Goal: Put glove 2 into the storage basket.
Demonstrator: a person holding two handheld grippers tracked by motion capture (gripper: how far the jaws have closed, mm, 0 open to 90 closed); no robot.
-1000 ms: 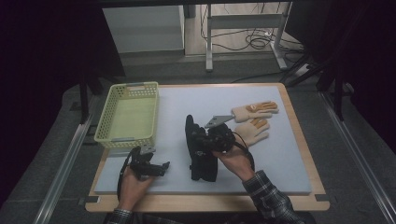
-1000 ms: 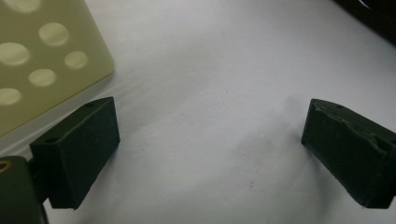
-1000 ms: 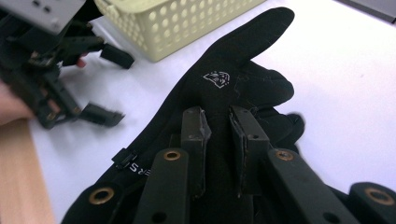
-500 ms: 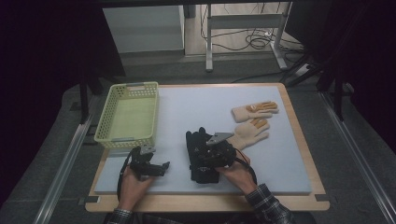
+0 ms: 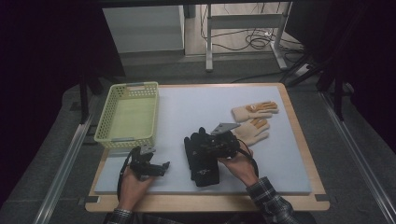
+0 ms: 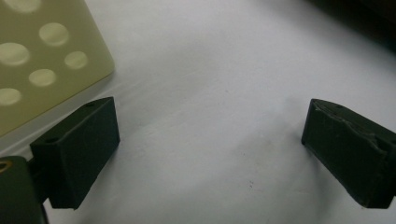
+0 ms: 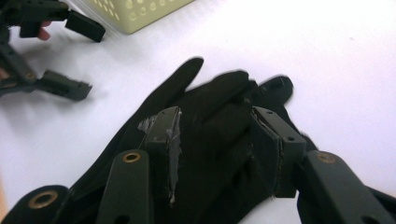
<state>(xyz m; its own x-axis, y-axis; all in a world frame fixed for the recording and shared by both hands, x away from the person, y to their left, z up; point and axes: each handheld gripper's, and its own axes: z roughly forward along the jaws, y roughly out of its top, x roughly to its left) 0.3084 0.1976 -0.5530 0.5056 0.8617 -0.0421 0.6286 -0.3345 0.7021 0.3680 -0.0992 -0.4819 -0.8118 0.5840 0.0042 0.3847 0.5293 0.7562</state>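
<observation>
Straddling black glove point(image 7: 205, 140), right gripper point(image 7: 219, 144) fingers point(image 7: 163, 140) half-open, just been closing.

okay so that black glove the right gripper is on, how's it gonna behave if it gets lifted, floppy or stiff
Probably floppy: the black glove lies flat and creased on the table mat, so its fingers would likely droop from a pinch. It looks thin, so probably light. The right hand-held gripper straddles a fold of fabric, which may bunch rather than slip; it should not roll.

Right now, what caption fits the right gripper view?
Right gripper straddling black glove, basket beyond.
</observation>
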